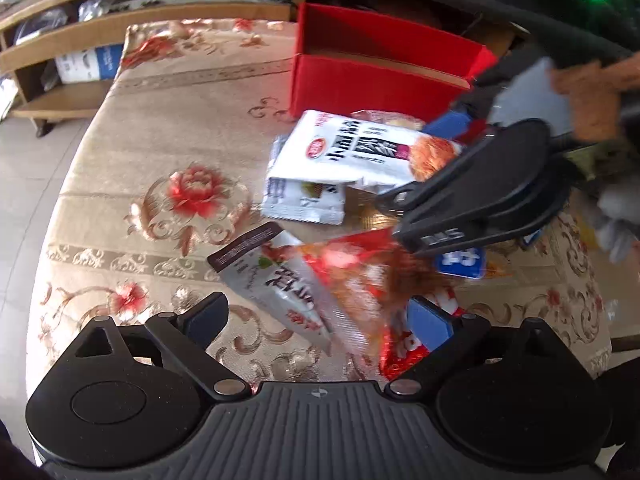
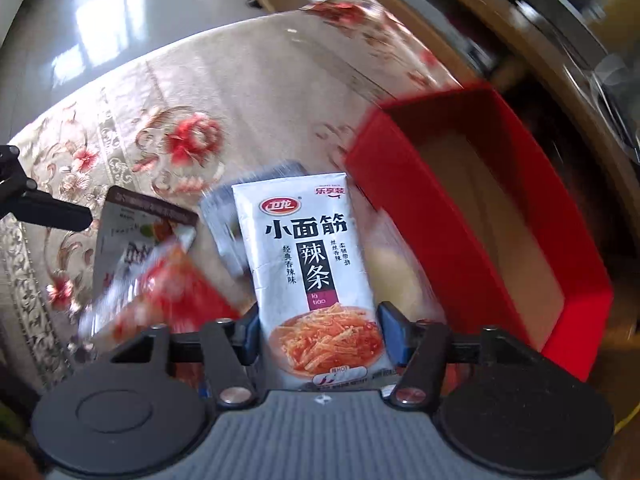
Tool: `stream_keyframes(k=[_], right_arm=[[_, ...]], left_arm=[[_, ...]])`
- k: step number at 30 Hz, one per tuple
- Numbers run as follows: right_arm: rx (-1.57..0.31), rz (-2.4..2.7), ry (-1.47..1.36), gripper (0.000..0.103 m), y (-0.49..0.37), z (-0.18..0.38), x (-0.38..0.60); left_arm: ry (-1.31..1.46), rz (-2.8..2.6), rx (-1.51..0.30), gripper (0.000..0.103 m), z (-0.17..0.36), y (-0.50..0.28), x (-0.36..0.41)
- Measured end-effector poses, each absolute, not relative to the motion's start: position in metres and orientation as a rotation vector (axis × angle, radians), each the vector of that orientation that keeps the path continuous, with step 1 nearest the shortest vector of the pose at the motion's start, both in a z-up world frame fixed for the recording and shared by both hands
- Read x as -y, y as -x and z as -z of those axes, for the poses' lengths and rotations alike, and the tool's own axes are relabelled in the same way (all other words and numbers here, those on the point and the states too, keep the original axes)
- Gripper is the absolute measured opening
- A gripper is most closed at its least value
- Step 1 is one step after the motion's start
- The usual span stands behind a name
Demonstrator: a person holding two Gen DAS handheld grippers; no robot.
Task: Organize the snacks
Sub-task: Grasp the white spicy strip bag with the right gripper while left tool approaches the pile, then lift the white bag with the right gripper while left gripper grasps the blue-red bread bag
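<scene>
While its jaws clamp the lower sides of a white latiao pack (image 2: 316, 264), the right gripper (image 2: 320, 332) reaches level over the cloth (image 2: 224, 80), just left of the red box (image 2: 460, 216). That pack is white with bold black characters, a red oval logo and a picture of orange strips at its bottom; it stands lengthwise between the pads, its top end next to the box's near corner. Left of the box, the left gripper (image 1: 320, 324) hangs over the cloth with its jaws spread wide, gripping nothing; a grey pouch (image 1: 276, 284) and a blurred red packet (image 1: 360, 280) lie between its fingers. Another white packet (image 1: 304, 200) lies beneath the held pack, nearer the box.
</scene>
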State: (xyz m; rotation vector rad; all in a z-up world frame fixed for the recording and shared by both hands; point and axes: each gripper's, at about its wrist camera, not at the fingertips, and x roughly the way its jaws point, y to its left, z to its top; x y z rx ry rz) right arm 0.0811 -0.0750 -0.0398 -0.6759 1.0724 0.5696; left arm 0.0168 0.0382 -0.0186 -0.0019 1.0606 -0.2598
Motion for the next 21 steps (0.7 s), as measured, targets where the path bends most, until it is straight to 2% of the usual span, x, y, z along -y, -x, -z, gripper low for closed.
stream_keyframes(k=[6,11,17,21], right_arm=[[-1.122,-0.514,0.549,0.041,-0.067,0.043,0.118],[-1.162,-0.495,0.502,0.041,-0.044,0.038,0.140],[-1.233,-0.486,0.427,0.041,-0.034,0.044,0.163],[-1.252,-0.484,0.441,0.041,-0.033,0.053,0.158]], left_arm=[[-0.184,0.329,-0.972,0.098,0.004,-0.005,-0.011],[-0.421,0.461,-0.935,0.099,0.008,-0.014,0.013],[-0.824,0.626,-0.802,0.097,-0.002,-0.014,0.027],[-0.931,0.730,-0.817,0.097,0.008,-0.018,0.038]])
